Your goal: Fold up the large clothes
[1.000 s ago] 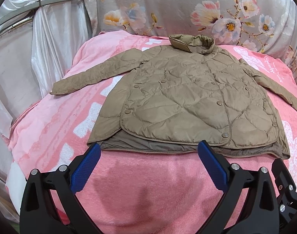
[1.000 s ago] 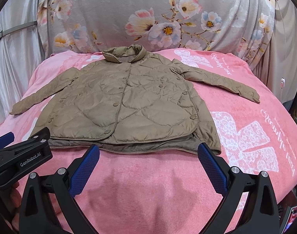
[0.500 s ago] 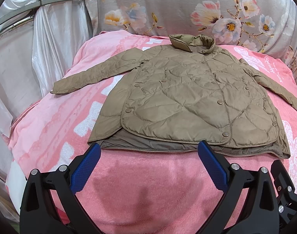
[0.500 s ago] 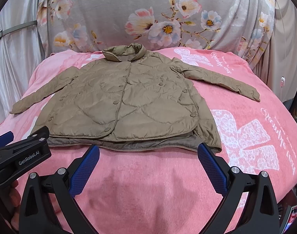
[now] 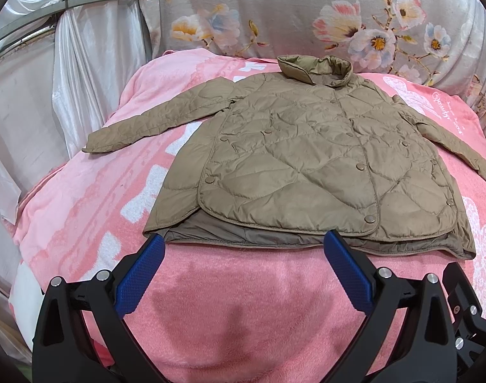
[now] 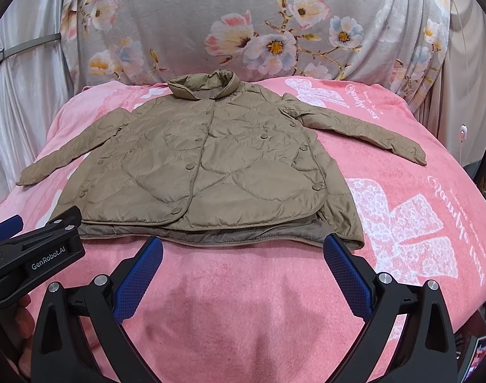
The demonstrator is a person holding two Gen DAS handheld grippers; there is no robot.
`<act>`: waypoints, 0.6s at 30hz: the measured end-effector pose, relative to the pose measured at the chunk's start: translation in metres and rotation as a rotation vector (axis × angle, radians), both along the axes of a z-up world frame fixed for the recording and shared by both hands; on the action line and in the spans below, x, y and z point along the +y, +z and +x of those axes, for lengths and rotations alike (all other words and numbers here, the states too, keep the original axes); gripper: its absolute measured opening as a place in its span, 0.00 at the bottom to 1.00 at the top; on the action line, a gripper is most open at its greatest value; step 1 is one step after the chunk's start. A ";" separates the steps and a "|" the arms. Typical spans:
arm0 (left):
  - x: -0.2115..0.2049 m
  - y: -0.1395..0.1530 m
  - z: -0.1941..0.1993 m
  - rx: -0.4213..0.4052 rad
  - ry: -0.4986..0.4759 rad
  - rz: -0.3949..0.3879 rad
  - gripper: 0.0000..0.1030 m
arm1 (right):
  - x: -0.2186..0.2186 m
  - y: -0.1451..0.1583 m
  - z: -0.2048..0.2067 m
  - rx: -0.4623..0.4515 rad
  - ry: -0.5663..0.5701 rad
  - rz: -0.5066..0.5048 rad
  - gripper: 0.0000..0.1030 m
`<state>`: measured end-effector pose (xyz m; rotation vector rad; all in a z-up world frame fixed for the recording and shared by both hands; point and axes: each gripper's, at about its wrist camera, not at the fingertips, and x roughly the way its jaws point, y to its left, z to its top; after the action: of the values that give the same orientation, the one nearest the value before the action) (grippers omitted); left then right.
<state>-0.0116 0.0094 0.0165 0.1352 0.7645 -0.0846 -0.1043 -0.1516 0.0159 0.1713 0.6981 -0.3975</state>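
A tan quilted jacket [image 5: 307, 166] lies flat and buttoned on a pink blanket [image 5: 230, 312], collar at the far side, both sleeves spread out to the sides. It also shows in the right wrist view [image 6: 204, 172]. My left gripper [image 5: 243, 255] is open and empty, hovering just short of the jacket's near hem. My right gripper [image 6: 241, 255] is open and empty, also just short of the hem, toward its right part. The left gripper's body [image 6: 35, 255] shows at the left of the right wrist view.
The pink blanket [image 6: 402, 223] covers a rounded bed-like surface with white bow prints. A grey floral cloth [image 6: 243, 25] hangs behind it. Shiny white curtains [image 5: 51, 79] stand at the left. The surface drops away at the right edge [image 6: 466, 191].
Both grippers have drifted slightly toward the jacket's hem. The jacket has not moved and both grippers stay open.
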 end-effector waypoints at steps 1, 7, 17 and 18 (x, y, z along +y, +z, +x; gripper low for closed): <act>0.000 0.000 0.000 0.000 0.000 0.000 0.94 | 0.000 0.000 0.000 0.000 0.000 0.000 0.95; 0.002 -0.001 0.001 -0.001 0.002 -0.003 0.94 | -0.007 -0.003 0.001 0.001 -0.023 -0.008 0.95; 0.000 -0.005 0.028 0.014 0.026 -0.017 0.94 | -0.043 -0.008 0.015 0.003 -0.071 0.034 0.95; -0.002 -0.005 0.030 0.012 0.025 -0.016 0.94 | -0.043 -0.009 0.016 0.006 -0.065 0.038 0.95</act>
<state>0.0185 0.0075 0.0112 0.1099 0.7767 -0.0673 -0.0879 -0.1948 0.0069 0.2294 0.7075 -0.4467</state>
